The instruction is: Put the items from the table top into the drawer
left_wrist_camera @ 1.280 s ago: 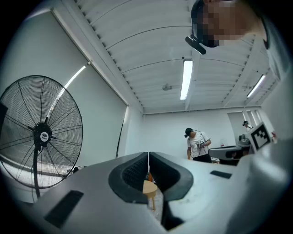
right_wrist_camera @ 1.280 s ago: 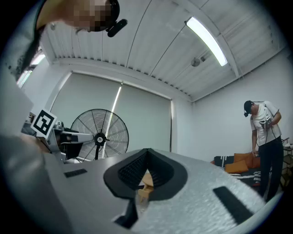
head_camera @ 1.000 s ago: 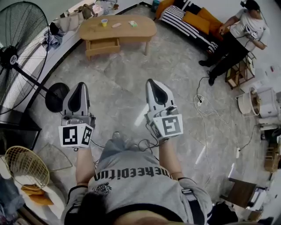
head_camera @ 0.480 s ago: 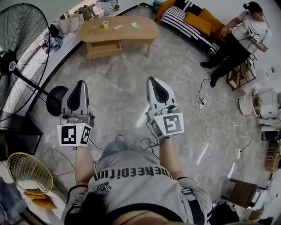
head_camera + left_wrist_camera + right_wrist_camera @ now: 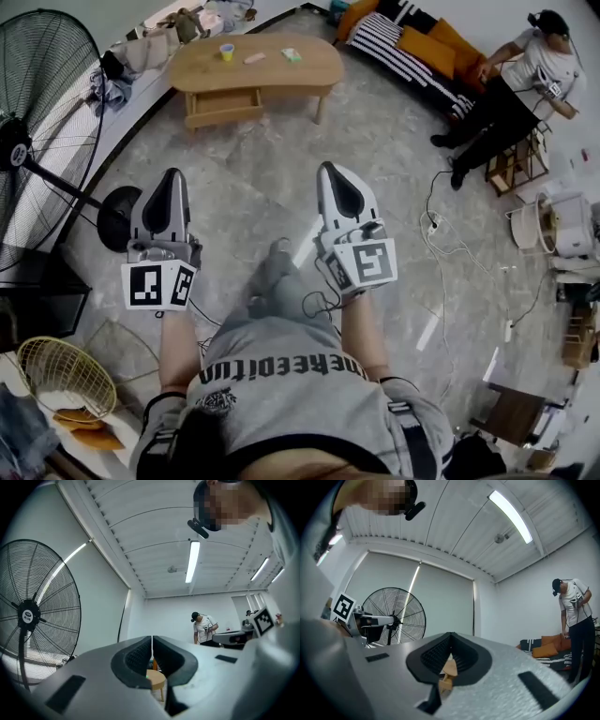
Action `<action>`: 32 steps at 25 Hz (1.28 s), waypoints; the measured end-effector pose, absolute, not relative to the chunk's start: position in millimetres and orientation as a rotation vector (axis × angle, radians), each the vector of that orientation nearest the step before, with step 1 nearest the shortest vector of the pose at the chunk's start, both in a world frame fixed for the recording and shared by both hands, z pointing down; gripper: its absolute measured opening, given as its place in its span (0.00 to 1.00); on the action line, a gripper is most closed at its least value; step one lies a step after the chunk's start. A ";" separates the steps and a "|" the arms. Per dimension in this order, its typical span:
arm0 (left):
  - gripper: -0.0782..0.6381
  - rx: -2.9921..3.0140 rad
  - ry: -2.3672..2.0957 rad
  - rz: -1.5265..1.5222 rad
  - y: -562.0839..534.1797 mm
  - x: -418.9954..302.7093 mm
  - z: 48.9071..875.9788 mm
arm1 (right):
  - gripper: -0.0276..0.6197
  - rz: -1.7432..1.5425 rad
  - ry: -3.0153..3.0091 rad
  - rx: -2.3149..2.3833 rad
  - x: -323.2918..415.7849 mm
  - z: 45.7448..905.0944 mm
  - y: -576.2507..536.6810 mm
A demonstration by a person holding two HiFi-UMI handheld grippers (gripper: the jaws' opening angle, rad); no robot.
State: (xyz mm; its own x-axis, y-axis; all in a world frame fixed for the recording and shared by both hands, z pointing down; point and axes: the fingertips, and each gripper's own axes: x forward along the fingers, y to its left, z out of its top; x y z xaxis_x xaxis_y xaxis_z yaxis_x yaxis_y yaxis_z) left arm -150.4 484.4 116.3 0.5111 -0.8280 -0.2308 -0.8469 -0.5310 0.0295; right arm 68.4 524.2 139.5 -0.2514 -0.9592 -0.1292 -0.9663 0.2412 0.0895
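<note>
A low wooden table [image 5: 281, 73] stands far ahead across the floor, its drawer [image 5: 223, 101] pulled open at the front. On its top lie a yellow cup [image 5: 227, 52], a pink item [image 5: 254, 58] and a green item [image 5: 292, 54]. My left gripper [image 5: 172, 178] and right gripper [image 5: 335, 171] are held side by side, well short of the table, both pointing toward it. Each is shut with nothing between its pads. In the left gripper view, the table [image 5: 156, 679] shows small below the left gripper [image 5: 152, 639]. Under the right gripper [image 5: 451, 635], the table [image 5: 449, 667] shows small too.
A large standing fan [image 5: 37, 112] is at the left with its round base [image 5: 117, 211] on the floor. A striped sofa [image 5: 412, 47] and a seated person [image 5: 511, 89] are at the far right. Cables [image 5: 436, 234] trail over the floor; a wire basket [image 5: 56, 375] sits near left.
The person holding the grippers has stepped forward toward the table, a knee now showing between the arms. Both grippers stay shut and level.
</note>
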 end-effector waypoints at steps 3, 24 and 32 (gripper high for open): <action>0.13 -2.643 1.492 0.330 457.7 -144.8 119.5 | 0.05 0.241 2.446 -1.875 75.8 141.5 494.6; 0.13 -2.531 1.584 0.308 220.7 -37.4 97.2 | 0.05 0.201 2.532 -1.716 178.9 133.3 231.9; 0.13 -2.509 1.656 0.265 162.6 -38.3 112.3 | 0.05 0.127 2.583 -1.654 176.3 154.0 162.6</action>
State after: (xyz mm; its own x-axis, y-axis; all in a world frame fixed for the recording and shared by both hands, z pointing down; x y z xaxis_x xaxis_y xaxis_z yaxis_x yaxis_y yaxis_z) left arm -38.3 162.6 112.3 0.3848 -0.8980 -0.2131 -0.9197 -0.3925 -0.0068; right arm 176.3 162.6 154.0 -0.4174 -0.9026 -0.1052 -0.9086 0.4166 0.0306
